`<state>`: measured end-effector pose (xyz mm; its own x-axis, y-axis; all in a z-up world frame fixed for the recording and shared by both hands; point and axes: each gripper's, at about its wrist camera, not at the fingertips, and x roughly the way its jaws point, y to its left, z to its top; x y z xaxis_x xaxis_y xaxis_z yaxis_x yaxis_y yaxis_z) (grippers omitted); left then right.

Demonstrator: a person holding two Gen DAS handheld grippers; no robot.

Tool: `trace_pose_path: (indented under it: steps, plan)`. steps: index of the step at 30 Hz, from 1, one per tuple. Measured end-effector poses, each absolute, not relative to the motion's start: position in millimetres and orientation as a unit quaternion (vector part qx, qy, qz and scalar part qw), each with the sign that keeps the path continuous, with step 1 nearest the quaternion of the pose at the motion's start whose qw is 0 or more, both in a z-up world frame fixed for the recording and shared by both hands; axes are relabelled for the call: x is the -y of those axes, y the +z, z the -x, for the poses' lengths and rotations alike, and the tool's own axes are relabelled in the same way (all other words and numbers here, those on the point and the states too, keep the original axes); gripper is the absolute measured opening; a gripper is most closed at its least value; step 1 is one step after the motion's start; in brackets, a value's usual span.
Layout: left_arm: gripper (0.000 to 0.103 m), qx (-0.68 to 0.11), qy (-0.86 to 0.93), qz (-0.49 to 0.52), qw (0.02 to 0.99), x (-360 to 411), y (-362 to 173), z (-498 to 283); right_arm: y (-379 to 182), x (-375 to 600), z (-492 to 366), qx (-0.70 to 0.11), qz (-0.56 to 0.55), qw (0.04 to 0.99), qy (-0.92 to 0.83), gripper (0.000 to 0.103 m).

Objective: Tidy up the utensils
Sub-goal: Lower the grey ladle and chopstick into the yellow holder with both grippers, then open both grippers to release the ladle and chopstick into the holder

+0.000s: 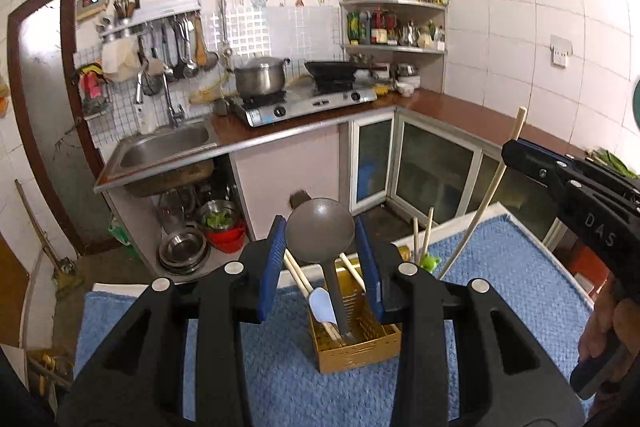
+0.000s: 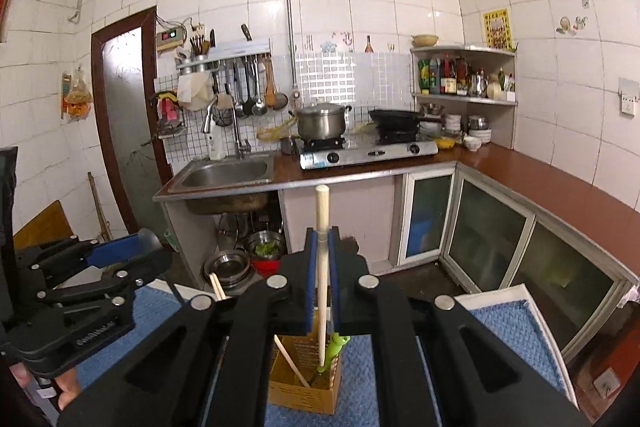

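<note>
Left wrist view: the left tool (image 1: 320, 251) sits low in the middle of the frame, its blue pads clamped on the round bowl of a grey ladle (image 1: 320, 235), whose handle slants down into the gold basket (image 1: 356, 349) standing on the blue mat (image 1: 500, 291) that covers the desk. A white spatula (image 1: 323, 305) and wooden chopsticks (image 1: 298, 277) lean inside the basket, with more chopsticks and a green frog piece (image 1: 429, 261) just behind it. At the right edge the right tool (image 1: 516, 153) grips a long pale stick (image 1: 486, 197) that runs down toward the basket. Right wrist view: the right tool (image 2: 322, 269) is clenched on the stick (image 2: 322, 227), upright in mid-frame, its lower end in the basket (image 2: 304, 393) beside the frog piece (image 2: 334, 349) and a slanted chopstick (image 2: 291, 361). The left tool's side shows at lower left; a sink (image 2: 224, 175), stove (image 2: 368, 153) and pot (image 2: 321, 121) fill the background.
</note>
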<state>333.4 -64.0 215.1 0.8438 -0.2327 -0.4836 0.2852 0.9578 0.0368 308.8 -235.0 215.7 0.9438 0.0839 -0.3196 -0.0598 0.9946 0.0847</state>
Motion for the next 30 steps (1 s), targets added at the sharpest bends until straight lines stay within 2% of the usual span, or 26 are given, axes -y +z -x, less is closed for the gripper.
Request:
trace_pose_path:
  steps: [14,22,23,25,27,28,29,30]
  plan:
    - [0.034,-0.288,-0.145,-0.037,0.946,67.9,110.6,-373.3,109.0,236.4,-342.9,-0.236,-0.046,0.970,0.044,0.006]
    - [0.035,-0.293,-0.140,-0.010,0.946,54.6,83.7,-371.2,91.1,231.1,-336.5,-0.213,-0.028,0.976,0.045,0.006]
    - [0.036,-0.289,-0.141,-0.004,0.947,51.9,84.5,-368.6,91.1,231.1,-334.8,-0.211,-0.028,0.976,0.048,0.006]
    - [0.052,-0.276,-0.139,0.001,0.951,48.2,91.1,-359.8,93.4,230.1,-329.6,-0.202,-0.024,0.978,0.048,0.007]
    - [0.058,-0.262,-0.136,0.001,0.955,45.9,101.1,-349.4,97.3,230.9,-323.8,-0.198,-0.023,0.979,0.045,0.008]
    - [0.060,-0.256,-0.137,0.001,0.957,43.9,107.3,-343.5,100.1,233.0,-321.9,-0.197,-0.026,0.979,0.043,0.016]
    - [0.062,-0.253,-0.137,0.002,0.958,42.5,112.8,-339.0,103.8,236.3,-317.7,-0.195,-0.033,0.980,0.040,0.030]
    - [0.065,-0.248,-0.136,0.003,0.959,40.2,118.9,-332.9,107.6,239.0,-315.0,-0.192,-0.037,0.980,0.038,0.038]
